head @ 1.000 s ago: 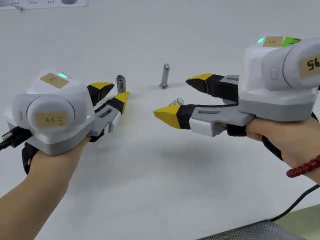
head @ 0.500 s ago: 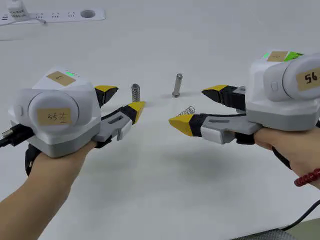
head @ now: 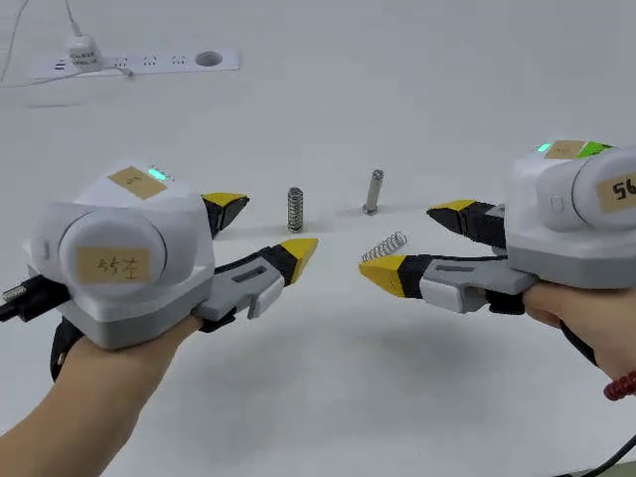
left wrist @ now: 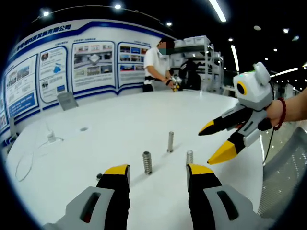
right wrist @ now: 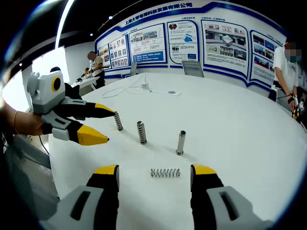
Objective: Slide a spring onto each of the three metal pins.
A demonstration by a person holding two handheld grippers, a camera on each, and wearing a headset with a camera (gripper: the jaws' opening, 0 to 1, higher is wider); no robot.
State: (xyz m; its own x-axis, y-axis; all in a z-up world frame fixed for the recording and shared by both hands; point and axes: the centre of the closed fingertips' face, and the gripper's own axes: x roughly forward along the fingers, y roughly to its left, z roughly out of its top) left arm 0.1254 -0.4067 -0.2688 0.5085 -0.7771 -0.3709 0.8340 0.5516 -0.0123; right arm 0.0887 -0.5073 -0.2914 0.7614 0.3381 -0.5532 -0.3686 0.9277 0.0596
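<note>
Two pins stand in the head view: one wearing a spring (head: 295, 209) and a bare metal pin (head: 374, 191) to its right. A loose spring (head: 386, 247) lies flat on the white table. My left gripper (head: 270, 225) is open, and the sprung pin stands just past its tips. My right gripper (head: 397, 238) is open too, with the loose spring lying between its jaws, untouched. The right gripper view has the loose spring (right wrist: 165, 172) just ahead of the jaws, then the bare pin (right wrist: 180, 142), the sprung pin (right wrist: 141, 132) and a second sprung pin (right wrist: 118, 120) by the left gripper (right wrist: 110, 127).
A white power strip (head: 139, 64) with a plug and cable lies at the table's far left. In the left gripper view, a person (left wrist: 156, 67) stands at the far side of the table in front of wall display boards. Bare tabletop surrounds the pins.
The head camera has tilted, shifting the whole picture down and right. My left gripper's jaws stand wider apart than a second ago. The right gripper keeps about the same place by the loose spring.
</note>
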